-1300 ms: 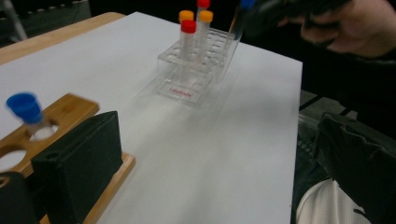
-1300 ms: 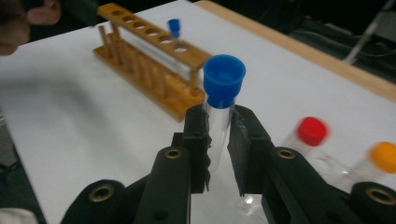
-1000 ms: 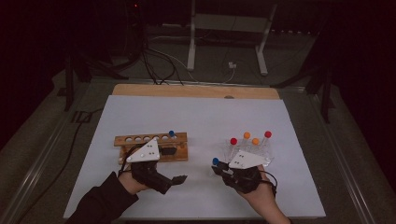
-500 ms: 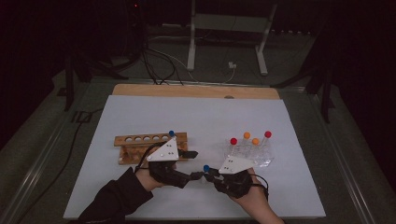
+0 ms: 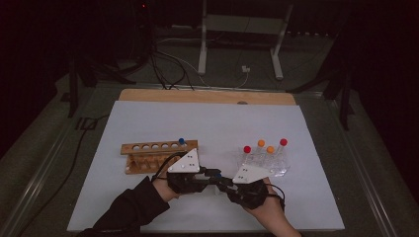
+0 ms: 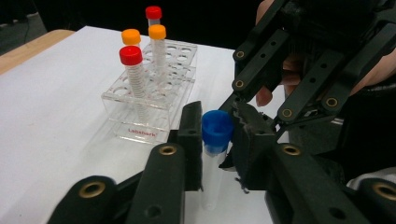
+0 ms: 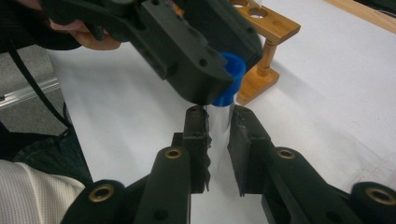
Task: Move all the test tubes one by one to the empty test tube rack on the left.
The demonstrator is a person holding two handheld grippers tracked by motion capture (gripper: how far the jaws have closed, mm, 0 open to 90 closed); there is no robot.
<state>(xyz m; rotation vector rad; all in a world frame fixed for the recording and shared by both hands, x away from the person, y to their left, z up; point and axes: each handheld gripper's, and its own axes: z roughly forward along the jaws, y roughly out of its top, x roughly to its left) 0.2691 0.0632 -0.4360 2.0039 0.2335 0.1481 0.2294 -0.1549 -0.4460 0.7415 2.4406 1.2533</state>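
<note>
Both pairs of jaws meet on one blue-capped tube (image 6: 214, 154) above the desk's near middle: the left gripper (image 6: 215, 144) clamps it at the blue cap (image 7: 229, 77), and the right gripper (image 7: 219, 128) closes on the clear body just below the cap. Upright between them, the tube hangs over the white desk (image 5: 207, 123). A clear rack (image 6: 152, 100) with red- and orange-capped tubes stands toward the right edge, and a wooden rack (image 5: 158, 154) holding one blue-capped tube stands toward the left
</note>
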